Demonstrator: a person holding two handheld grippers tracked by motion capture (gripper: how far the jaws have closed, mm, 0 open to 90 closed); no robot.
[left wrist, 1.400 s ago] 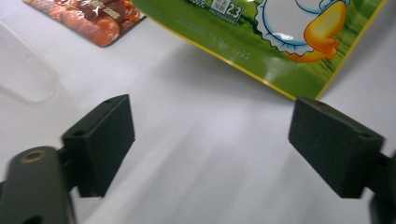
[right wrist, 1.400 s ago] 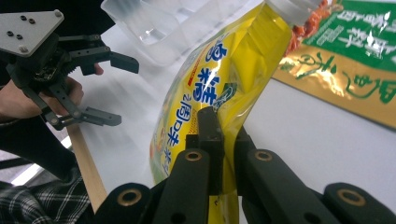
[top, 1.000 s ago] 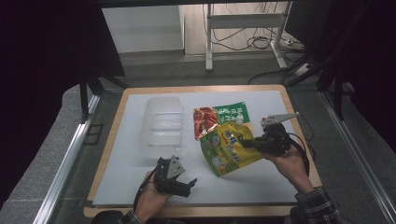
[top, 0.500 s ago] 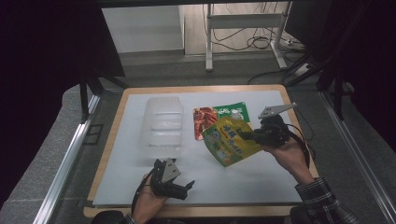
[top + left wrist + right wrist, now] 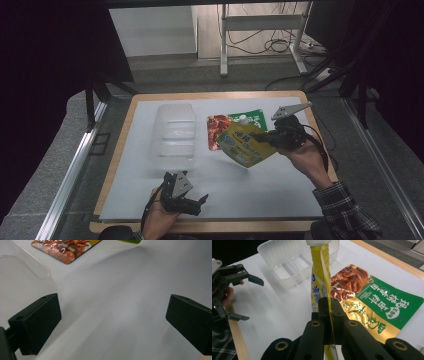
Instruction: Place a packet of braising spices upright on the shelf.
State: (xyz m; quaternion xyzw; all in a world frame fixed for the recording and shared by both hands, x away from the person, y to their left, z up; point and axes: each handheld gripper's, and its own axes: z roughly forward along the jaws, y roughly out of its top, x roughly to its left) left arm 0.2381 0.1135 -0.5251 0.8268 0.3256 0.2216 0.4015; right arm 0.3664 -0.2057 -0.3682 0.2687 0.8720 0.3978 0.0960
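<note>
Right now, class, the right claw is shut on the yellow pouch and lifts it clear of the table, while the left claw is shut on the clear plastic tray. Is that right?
Not quite. The left claw is open and holds nothing, as the left gripper view shows; the clear plastic tray stands apart from it. The right claw is indeed shut on the yellow pouch, lifted clear of the table.

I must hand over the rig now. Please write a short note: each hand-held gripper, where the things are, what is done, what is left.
Right hand-held gripper: shut on the yellow spouted pouch, lifted above the table.
Left hand-held gripper: open, holding nothing, near the table's front edge.
Clear plastic container: nothing inside it, left of the pouches.
Red-and-green snack packet: flat on the table.
Done: yellow pouch picked up.
Left: probably put it, then the packet, into the container.
</note>
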